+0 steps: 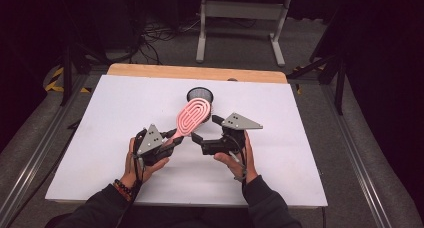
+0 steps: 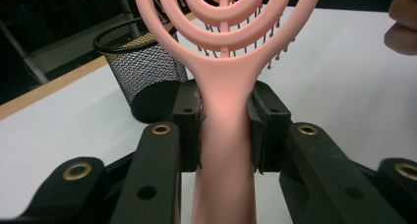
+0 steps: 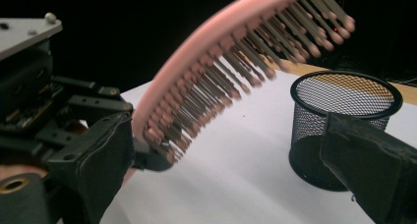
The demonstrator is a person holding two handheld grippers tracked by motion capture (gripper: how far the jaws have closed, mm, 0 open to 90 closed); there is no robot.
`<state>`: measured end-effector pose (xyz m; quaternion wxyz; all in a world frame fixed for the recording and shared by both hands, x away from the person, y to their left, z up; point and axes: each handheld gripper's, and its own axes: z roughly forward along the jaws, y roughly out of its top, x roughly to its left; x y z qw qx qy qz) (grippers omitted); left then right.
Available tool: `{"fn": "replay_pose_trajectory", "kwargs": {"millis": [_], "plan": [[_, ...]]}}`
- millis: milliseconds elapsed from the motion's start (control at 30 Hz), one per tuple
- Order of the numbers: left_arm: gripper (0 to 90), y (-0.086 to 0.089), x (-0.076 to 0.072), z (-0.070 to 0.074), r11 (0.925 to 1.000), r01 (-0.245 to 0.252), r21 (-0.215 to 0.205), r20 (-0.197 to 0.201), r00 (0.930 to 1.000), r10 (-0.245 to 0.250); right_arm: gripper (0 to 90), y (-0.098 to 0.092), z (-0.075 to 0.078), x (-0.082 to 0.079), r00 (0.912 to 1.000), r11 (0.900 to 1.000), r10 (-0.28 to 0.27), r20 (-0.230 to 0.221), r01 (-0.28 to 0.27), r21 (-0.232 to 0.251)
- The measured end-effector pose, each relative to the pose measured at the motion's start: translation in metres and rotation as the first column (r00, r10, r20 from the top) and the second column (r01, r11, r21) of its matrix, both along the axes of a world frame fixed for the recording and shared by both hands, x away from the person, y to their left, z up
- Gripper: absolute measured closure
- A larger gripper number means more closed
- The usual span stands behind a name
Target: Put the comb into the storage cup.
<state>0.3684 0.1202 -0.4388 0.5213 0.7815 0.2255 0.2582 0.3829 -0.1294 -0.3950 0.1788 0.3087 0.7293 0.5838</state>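
Pink hairbrush (image 2: 227,111) handle clamped in left claw (image 2: 225,128); right claw (image 1: 209,131) agape.

Pink hairbrush (image 1: 192,117), tilted above table

We read the setting as a lab or recording studio bay, not a home. The work surface is a white board (image 1: 280,153) laid over a wooden tabletop (image 1: 197,72), which shows as a strip at the far edge. Black curtains (image 1: 385,43) close off both sides and the surroundings are dark. The floor is grey carpet (image 1: 240,50), with loose black cables (image 1: 155,38) trailing behind the table, metal rails (image 1: 357,158) running along both sides, and yellow-black hazard tape (image 1: 56,80) at the left (partly hidden). A grey metal table frame (image 1: 242,18) stands beyond.
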Motion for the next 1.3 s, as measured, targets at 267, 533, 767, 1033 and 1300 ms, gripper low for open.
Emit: {"fn": "replay_pose_trajectory", "kwargs": {"millis": [267,533,767,1033,1300], "plan": [[69.8,-0.022,-0.002,-0.009,0.9998,-0.001,0.020,0.032,0.9995,0.000,12.1,0.006,0.003,0.007,0.9978,0.997,-0.035,-0.056,0.039,0.074],[69.9,-0.035,0.006,-0.019,0.9987,0.003,0.050,-0.008,1.0000,-0.002,45.2,0.002,0.002,0.006,0.9941,0.986,-0.099,-0.044,0.104,0.128],[69.2,-0.042,0.009,-0.023,0.9972,-0.027,0.069,0.036,0.9990,0.025,59.6,-0.002,-0.001,0.000,0.9933,0.973,-0.071,-0.091,0.089,0.214],[60.3,-0.041,0.010,-0.023,0.9968,-0.028,0.075,0.050,0.9984,0.024,62.1,0.005,0.004,-0.009,0.9982,0.983,-0.057,-0.018,0.059,0.177],[36.2,-0.021,0.010,-0.021,0.9960,0.054,0.072,0.032,0.9979,-0.057,62.4,-0.005,0.010,-0.007,0.9982,0.988,-0.057,0.021,0.053,0.148]]}}
